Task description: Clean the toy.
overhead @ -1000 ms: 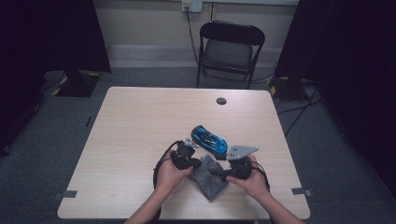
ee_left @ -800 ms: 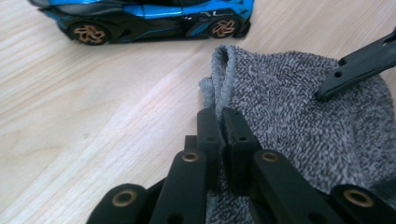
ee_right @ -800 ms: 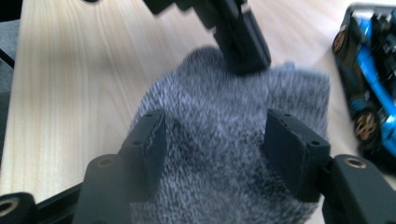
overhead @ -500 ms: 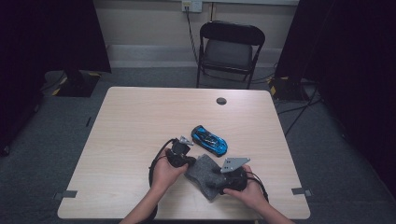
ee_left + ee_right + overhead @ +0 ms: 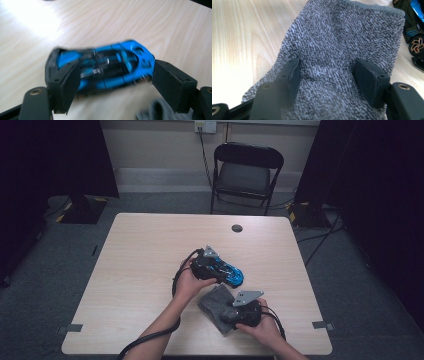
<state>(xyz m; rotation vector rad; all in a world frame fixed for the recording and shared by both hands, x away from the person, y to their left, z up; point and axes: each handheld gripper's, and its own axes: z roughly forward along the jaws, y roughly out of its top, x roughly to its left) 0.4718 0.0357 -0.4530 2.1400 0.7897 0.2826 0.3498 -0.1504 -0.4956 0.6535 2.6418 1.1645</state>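
At the near edge of the table (image 5: 140, 250), toward five o'clock from its middle, the right gripper (image 5: 327, 72) sits on a grey knitted cloth (image 5: 337, 37). Its jaws stand partly spread with the cloth bunched up between them; I cannot tell whether the pads truly press on it.

Just beyond, at about eleven o'clock from the cloth, lies the blue toy car (image 5: 231, 272), flat on the wood and close to the cloth's far corner. The left gripper (image 5: 116, 67) is over it. Its jaws have just been opening and now stand wide, with the car lengthwise between them, one pad by the tail and the other just off the nose, so nothing is gripped yet.

The risks look plain enough. The left gripper view is blurred, so a closing made on the move could catch the car off-centre and send it skidding or rolling away on its wheels. Nose and tail are sloped and glossy, so a lengthwise pinch may squirt it out. On the right, a loose hold could let the cloth slide or drag into the car.

The table is pale wood grain, smooth, with a small dark disc (image 5: 237, 228) at about one o'clock. Past the far edge, at twelve, stands a black folding chair (image 5: 247, 175) on grey carpet, with a wall socket (image 5: 205, 126) above it, dark curtains (image 5: 50, 160) at either side and cables (image 5: 320, 240) on the floor at two o'clock.
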